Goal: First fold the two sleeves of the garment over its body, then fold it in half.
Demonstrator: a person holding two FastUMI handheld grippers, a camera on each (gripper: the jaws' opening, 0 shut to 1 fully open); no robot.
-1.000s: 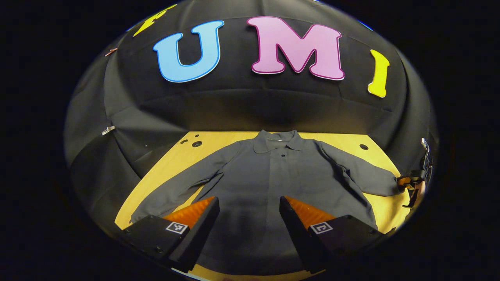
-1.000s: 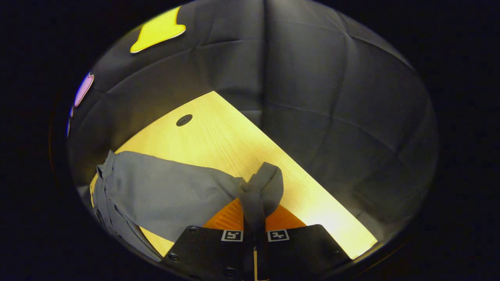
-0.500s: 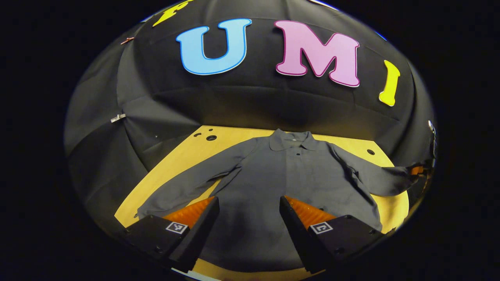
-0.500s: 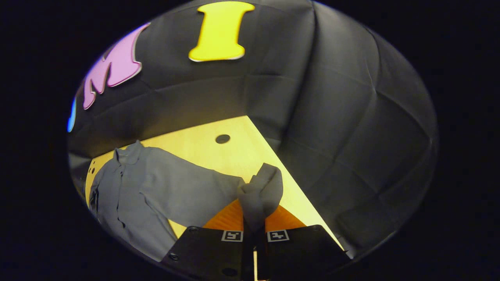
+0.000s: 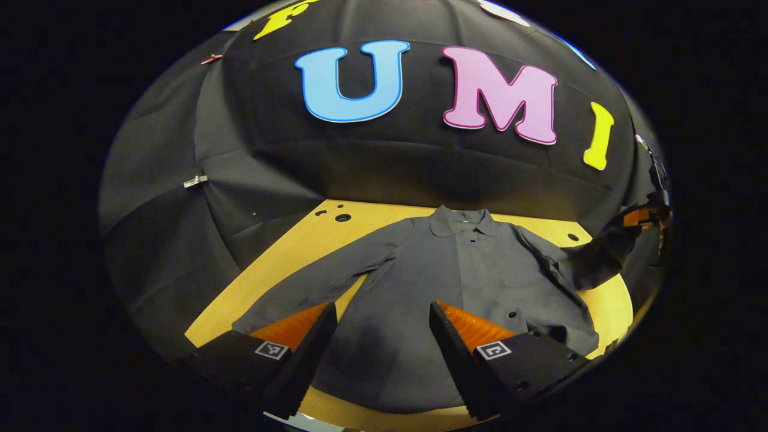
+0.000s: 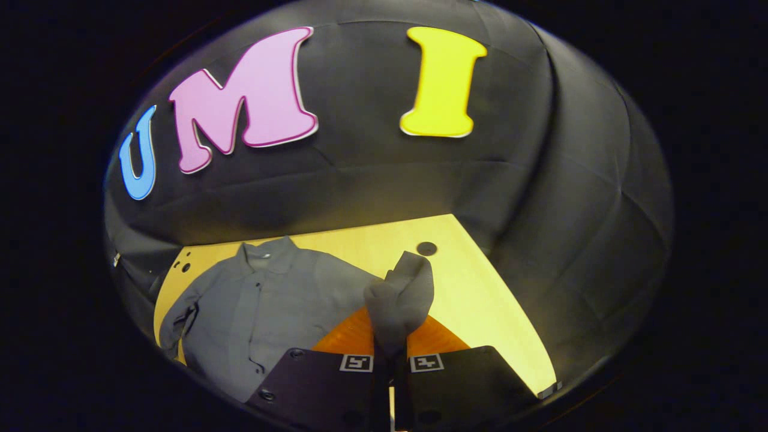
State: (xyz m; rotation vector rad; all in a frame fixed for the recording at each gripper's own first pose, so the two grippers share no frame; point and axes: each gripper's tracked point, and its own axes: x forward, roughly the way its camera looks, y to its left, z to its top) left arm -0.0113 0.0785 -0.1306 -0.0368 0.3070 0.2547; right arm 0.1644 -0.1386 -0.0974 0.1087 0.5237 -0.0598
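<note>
**Grey collared shirt: first sleeve fold, sleeve lifted**

Left gripper view. Grey collared shirt (image 5: 456, 282), long-sleeved, front up, collar toward the booth wall, spread flat on the wooden surface (image 5: 288, 252). Left tongs (image 5: 383, 336): fingers wide apart, empty, poised above the hem. One sleeve (image 5: 324, 282) lies straight out on the surface, untouched. Other sleeve (image 5: 591, 261) raised off the surface at its cuff end, held by the right tongs (image 5: 642, 217) at the far edge.

Right gripper view. Right tongs (image 6: 391, 348): closed tight on the sleeve cuff (image 6: 401, 300), which bunches and stands up between the fingers. Shirt body (image 6: 264, 306) lies ahead and to the side.

Handling note, as judgement. Step in hand: carrying this sleeve over the body. Keep the cuff pinched and lift just enough to clear the cloth; sweep across toward the placket so the crease falls at the shoulder seam; lay the cuff down flat before releasing. Risk: dragging the body out of square. The free tongs could pin the hem.
</note>
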